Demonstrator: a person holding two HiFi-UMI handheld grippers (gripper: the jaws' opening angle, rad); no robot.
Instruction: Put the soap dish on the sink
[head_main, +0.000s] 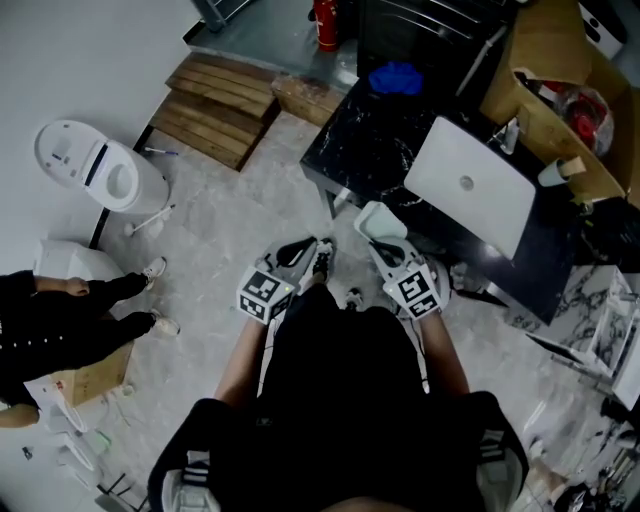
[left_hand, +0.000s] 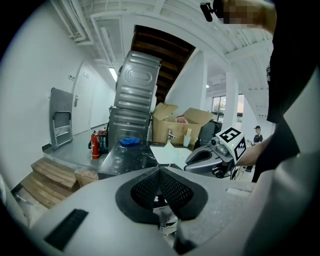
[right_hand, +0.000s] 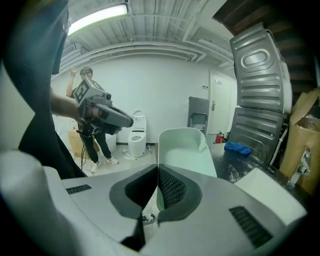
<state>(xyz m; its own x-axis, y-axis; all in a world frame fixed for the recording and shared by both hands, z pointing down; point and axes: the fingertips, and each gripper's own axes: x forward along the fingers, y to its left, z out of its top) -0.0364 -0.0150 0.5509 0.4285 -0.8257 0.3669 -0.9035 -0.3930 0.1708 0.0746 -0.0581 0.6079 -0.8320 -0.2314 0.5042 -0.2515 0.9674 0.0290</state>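
Right gripper (head_main: 388, 250): jaws clamped on the near edge of the pale soap dish (head_main: 378, 222), carried in the air at the black counter's (head_main: 360, 150) near edge, long axis pointing forward, white sink (head_main: 470, 190) lying ahead-right (left gripper (head_main: 300, 255) closed, empty, farther off).

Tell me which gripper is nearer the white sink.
Right. The right gripper, holding the soap dish, is at the counter edge, just short of the sink; the left gripper is farther off, over the floor.
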